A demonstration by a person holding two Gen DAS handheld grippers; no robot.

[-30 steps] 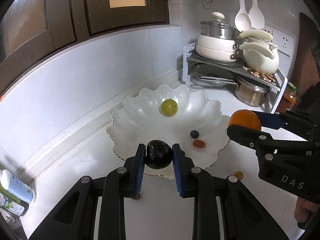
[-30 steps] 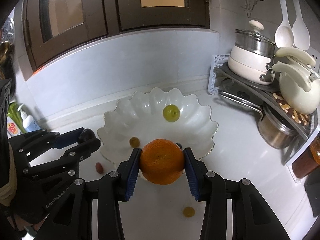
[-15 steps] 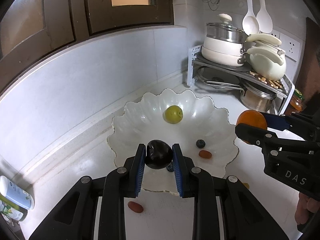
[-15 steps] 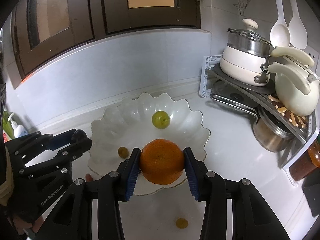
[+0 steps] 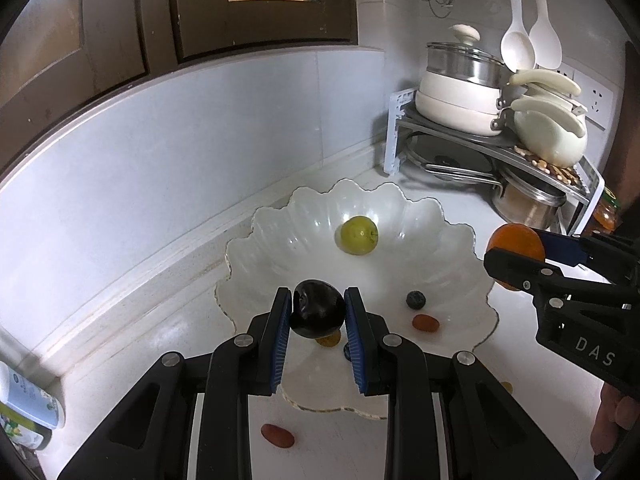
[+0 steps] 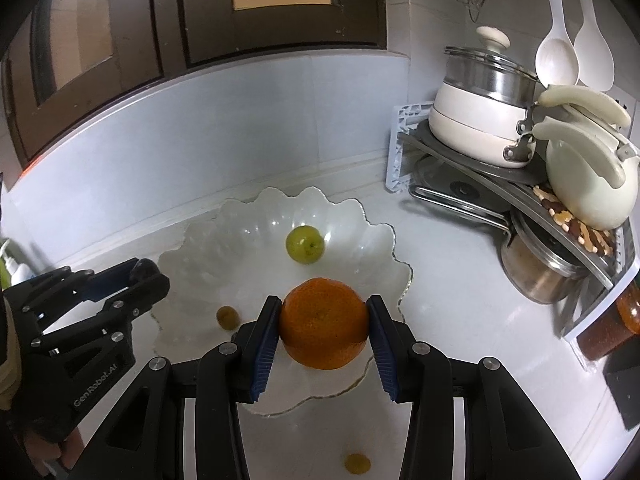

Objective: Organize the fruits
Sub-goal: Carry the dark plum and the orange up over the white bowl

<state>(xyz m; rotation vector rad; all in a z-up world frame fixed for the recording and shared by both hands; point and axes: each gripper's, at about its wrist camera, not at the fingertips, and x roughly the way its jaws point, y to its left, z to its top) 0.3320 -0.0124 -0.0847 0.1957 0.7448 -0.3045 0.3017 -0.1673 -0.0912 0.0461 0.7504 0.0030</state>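
My left gripper (image 5: pixel 318 312) is shut on a dark plum (image 5: pixel 318 314), held above the near rim of the white scalloped bowl (image 5: pixel 264 236). My right gripper (image 6: pixel 323 322) is shut on an orange (image 6: pixel 323 322), also over the bowl's (image 6: pixel 360 216) near edge. A green fruit (image 5: pixel 359 235) (image 6: pixel 305 244) lies in the bowl, with a blueberry (image 5: pixel 416 300), a small red fruit (image 5: pixel 425 323) and a small yellow fruit (image 6: pixel 227 316). On the counter outside the bowl lie another red fruit (image 5: pixel 277 435) and a yellow one (image 6: pixel 357 463).
A metal rack (image 5: pixel 480 144) with white pots, a kettle and a steel pot stands at the right against the wall. Spoons (image 5: pixel 530 46) hang above it. A bottle (image 5: pixel 28 404) lies at the far left. A dark window frame runs along the back wall.
Both grippers have drawn back from the wall with their fruits, so the bowl sits farther ahead in both views. The red fruit on the counter has come into the left wrist view.
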